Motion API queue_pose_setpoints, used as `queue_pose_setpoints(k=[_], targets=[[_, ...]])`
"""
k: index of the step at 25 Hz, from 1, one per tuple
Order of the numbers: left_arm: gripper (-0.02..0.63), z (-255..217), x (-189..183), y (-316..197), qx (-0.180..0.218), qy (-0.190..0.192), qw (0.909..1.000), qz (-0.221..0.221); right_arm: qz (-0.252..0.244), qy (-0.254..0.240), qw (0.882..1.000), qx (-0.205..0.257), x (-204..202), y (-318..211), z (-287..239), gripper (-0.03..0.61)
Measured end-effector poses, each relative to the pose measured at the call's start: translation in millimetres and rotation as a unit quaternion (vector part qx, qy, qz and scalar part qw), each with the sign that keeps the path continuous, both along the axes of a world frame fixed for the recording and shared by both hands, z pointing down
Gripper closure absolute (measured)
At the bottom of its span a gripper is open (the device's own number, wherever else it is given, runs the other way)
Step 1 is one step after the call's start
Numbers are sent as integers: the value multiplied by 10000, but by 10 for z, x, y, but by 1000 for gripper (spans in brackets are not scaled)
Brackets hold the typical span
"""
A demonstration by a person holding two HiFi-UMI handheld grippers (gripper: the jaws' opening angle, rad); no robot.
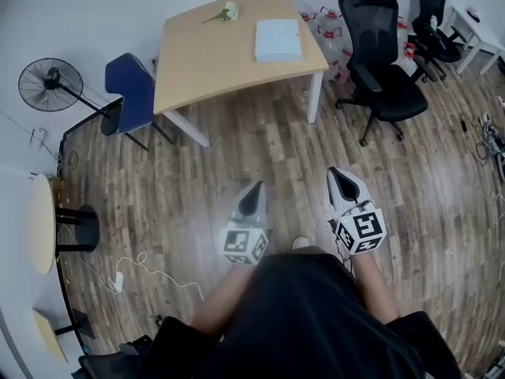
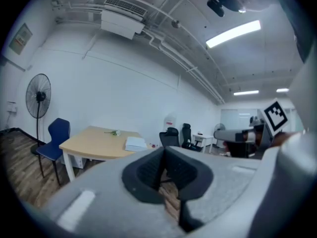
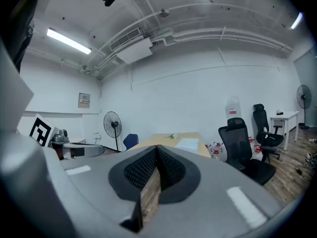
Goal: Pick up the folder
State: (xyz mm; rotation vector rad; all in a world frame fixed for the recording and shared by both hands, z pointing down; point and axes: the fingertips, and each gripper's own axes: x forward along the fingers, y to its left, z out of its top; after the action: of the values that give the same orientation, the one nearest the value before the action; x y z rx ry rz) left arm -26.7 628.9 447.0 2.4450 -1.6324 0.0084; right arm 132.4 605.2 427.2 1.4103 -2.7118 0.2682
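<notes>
A pale blue-white folder point(image 1: 278, 40) lies flat on the right part of a light wooden table point(image 1: 205, 61), far ahead of both grippers. It also shows small in the left gripper view, folder point(image 2: 135, 144), and in the right gripper view, folder point(image 3: 188, 144). My left gripper point(image 1: 256, 186) is held over the wooden floor, shut and empty. To its right my right gripper point(image 1: 334, 171) is shut too, with nothing in it. Both point level toward the table, well short of it.
A small white flower point(image 1: 225, 13) lies at the table's far edge. A blue chair point(image 1: 130, 91) stands left of the table, a black office chair point(image 1: 379, 61) to its right, a floor fan point(image 1: 49, 84) at far left. A round side table point(image 1: 41, 223) and cables sit at left.
</notes>
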Motion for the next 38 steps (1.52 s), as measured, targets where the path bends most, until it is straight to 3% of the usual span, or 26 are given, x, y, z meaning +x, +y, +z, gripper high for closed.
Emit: queue_pose_setpoints(k=[10, 17, 22, 30, 34, 38], targets=[[611, 129, 120, -50, -75, 87, 9999, -126, 60, 64, 10000, 7, 121, -151, 74, 577], [611, 359, 49, -428, -243, -59, 9997, 34, 220, 72, 9994, -254, 63, -553, 400, 577], [611, 487, -49, -1041, -340, 212, 9990, 187, 405, 283, 9982, -354, -26, -1051, 503, 577], [612, 483, -295, -2395, -377, 271, 9981, 412, 378, 569, 9967, -429, -353, -2225, 450, 577], [612, 402, -476, -2975, -331, 250, 9984, 371, 495, 240, 9961, -689, -458, -2806, 347, 577], [611, 318, -689, -3474, -309, 237, 9989, 268, 566, 191, 9969, -510, -604, -3413, 114, 577]])
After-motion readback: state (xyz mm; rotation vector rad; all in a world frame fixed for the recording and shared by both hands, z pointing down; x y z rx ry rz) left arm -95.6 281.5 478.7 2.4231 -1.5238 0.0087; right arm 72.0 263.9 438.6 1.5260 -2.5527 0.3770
